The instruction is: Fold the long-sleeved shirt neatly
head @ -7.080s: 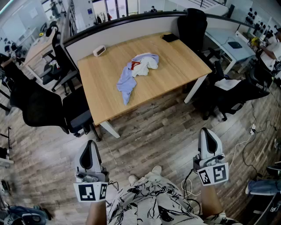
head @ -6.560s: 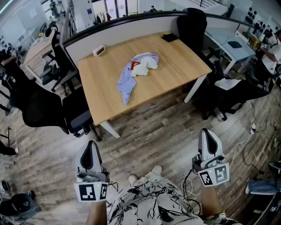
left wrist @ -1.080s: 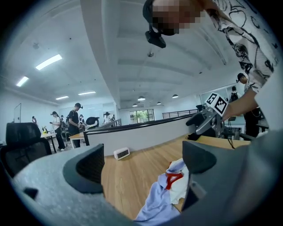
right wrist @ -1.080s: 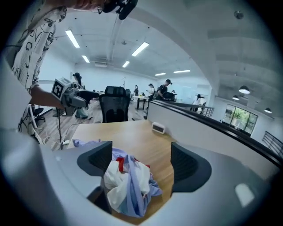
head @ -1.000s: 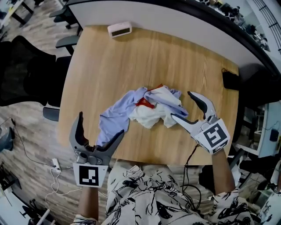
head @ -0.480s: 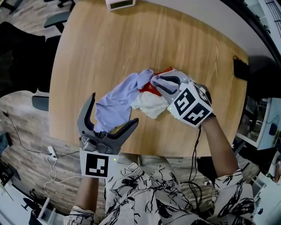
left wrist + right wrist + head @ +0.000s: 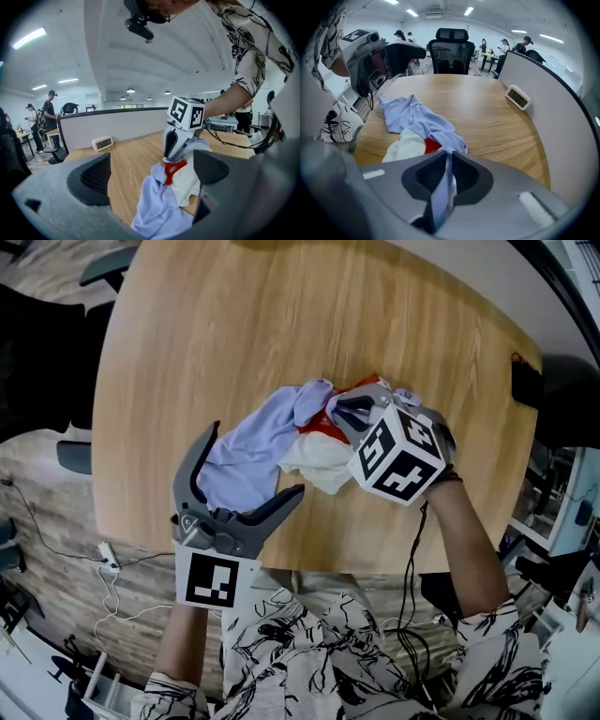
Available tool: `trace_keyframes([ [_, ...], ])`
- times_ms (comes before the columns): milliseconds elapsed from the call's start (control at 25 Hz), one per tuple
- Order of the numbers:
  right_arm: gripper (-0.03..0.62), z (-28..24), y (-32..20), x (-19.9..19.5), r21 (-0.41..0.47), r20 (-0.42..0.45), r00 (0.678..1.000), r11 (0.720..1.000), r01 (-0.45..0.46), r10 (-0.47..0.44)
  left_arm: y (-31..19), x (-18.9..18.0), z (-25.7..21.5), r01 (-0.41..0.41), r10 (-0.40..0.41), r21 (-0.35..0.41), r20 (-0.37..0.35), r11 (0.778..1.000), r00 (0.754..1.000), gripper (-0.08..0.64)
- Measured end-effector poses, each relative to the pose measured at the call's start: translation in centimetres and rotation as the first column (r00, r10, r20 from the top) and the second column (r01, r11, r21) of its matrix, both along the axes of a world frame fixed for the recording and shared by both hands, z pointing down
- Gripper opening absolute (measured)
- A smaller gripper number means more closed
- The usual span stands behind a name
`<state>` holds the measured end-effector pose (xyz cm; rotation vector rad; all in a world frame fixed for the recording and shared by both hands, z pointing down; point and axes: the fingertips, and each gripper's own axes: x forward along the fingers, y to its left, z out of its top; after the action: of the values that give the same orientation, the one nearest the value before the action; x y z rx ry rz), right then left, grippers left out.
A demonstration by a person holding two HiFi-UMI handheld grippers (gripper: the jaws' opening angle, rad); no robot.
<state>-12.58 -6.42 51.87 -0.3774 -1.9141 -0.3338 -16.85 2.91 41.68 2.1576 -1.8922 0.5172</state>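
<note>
1. The crumpled long-sleeved shirt [image 7: 248, 451] lay on the tabletop [image 7: 234, 324], near its front edge.
2. The right gripper [image 7: 349, 413] had just been closing; its fingers [image 7: 425, 174] clamped a lilac fold.
3. The left gripper [image 7: 257, 458] held its fingers [image 7: 89, 180] wide apart by the shirt's lilac end, gripping nothing.

The table [image 7: 187, 352] is made of light wood and has a smooth top with rounded corners. A shirt [image 7: 248, 451] lies on it in a crumpled heap, closer to the near edge than the far one. The shirt is light blue, with a white part and a bit of red showing in the bunch. A small white clock [image 7: 518, 97] stands on the table by the grey wall [image 7: 553, 93] at the far side, well apart from the shirt. A small dark thing [image 7: 522, 381] lies at the right edge.
</note>
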Motion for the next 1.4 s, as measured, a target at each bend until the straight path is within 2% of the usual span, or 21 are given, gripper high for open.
trace_keyframes([
  [120, 0.113, 0.2, 0.2, 0.2, -0.005, -0.031, 0.999, 1.000, 0.030, -0.031, -0.5, 0.2, 0.3, -0.004, 0.004, -0.004, -0.005, 1.000, 1.000, 0.543],
  [280, 0.133, -0.1, 0.4, 0.3, -0.027, -0.036, 0.998, 0.998, 0.050, -0.051, -1.0, 0.0, 0.8, 0.001, -0.001, -0.010, -0.014, 1.000, 1.000, 0.543],
  [400, 0.173, -0.5, 1.1, 0.6, -0.058, -0.051, 0.996, 0.996, 0.070, -0.073, -1.3, -0.2, 1.1, 0.003, -0.004, -0.010, -0.023, 1.000, 1.000, 0.543],
  [480, 0.192, 0.2, 1.3, 0.6, -0.045, -0.066, 0.994, 0.995, 0.086, -0.089, -1.5, -0.1, 1.3, 0.005, -0.005, -0.013, -0.028, 1.000, 1.000, 0.543],
  [560, 0.180, 1.1, 0.7, 0.5, -0.003, -0.072, 0.993, 0.996, 0.094, -0.094, -1.6, 0.1, 1.5, 0.006, -0.007, -0.018, -0.033, 1.000, 0.999, 0.543],
  [600, 0.149, 1.3, 0.3, 0.6, 0.010, -0.070, 0.994, 0.996, 0.088, -0.087, -1.7, 0.2, 1.6, 0.006, -0.007, -0.017, -0.036, 1.000, 0.999, 0.543],
  [640, 0.097, 1.3, -0.1, 0.5, 0.012, -0.063, 0.995, 0.997, 0.074, -0.073, -1.9, 0.3, 1.7, 0.005, -0.005, -0.016, -0.035, 1.000, 0.999, 0.543],
  [680, 0.016, 1.1, -0.4, 0.5, 0.007, -0.054, 0.997, 0.998, 0.057, -0.056, -2.0, 0.3, 1.8, 0.002, -0.002, -0.015, -0.032, 1.000, 0.999, 0.543],
  [840, 0.015, -0.8, -1.0, 1.1, -0.012, -0.011, 1.000, 1.000, 0.013, -0.013, -2.1, 0.1, 2.5, -0.019, 0.019, -0.032, -0.010, 0.999, 1.000, 0.543],
  [1000, 0.015, -4.3, -2.3, 2.5, -0.010, 0.107, 0.992, 0.998, -0.069, 0.069, -2.5, -0.4, 3.3, -0.072, 0.074, -0.055, 0.032, 0.996, 0.997, 0.537],
  [1080, 0.015, -6.5, -3.5, 3.6, -0.005, 0.195, 0.975, 0.994, -0.112, 0.111, -2.8, -0.4, 3.7, -0.111, 0.116, -0.069, 0.067, 0.991, 0.991, 0.532],
  [1160, 0.016, -9.0, -4.7, 4.7, -0.010, 0.301, 0.940, 0.986, -0.164, 0.159, -3.2, -0.4, 4.0, -0.155, 0.164, -0.083, 0.107, 0.984, 0.981, 0.532],
  [1200, 0.017, -10.2, -5.4, 5.5, -0.031, 0.349, 0.911, 0.975, -0.221, 0.218, -3.4, -0.3, 4.2, -0.175, 0.185, -0.089, 0.124, 0.980, 0.975, 0.530],
  [1280, 0.017, -12.3, -6.9, 7.4, -0.094, 0.419, 0.831, 0.928, -0.361, 0.366, -4.1, -0.1, 4.4, -0.210, 0.223, -0.100, 0.145, 0.973, 0.964, 0.523],
  [1320, 0.017, -13.2, -7.6, 8.3, -0.114, 0.444, 0.796, 0.907, -0.404, 0.411, -4.6, 0.0, 4.5, -0.226, 0.240, -0.103, 0.151, 0.969, 0.959, 0.517],
  [1400, 0.017, -14.3, -8.5, 9.7, -0.132, 0.485, 0.755, 0.891, -0.435, 0.441, -5.4, 0.6, 4.9, -0.254, 0.269, -0.107, 0.158, 0.961, 0.950, 0.504],
])
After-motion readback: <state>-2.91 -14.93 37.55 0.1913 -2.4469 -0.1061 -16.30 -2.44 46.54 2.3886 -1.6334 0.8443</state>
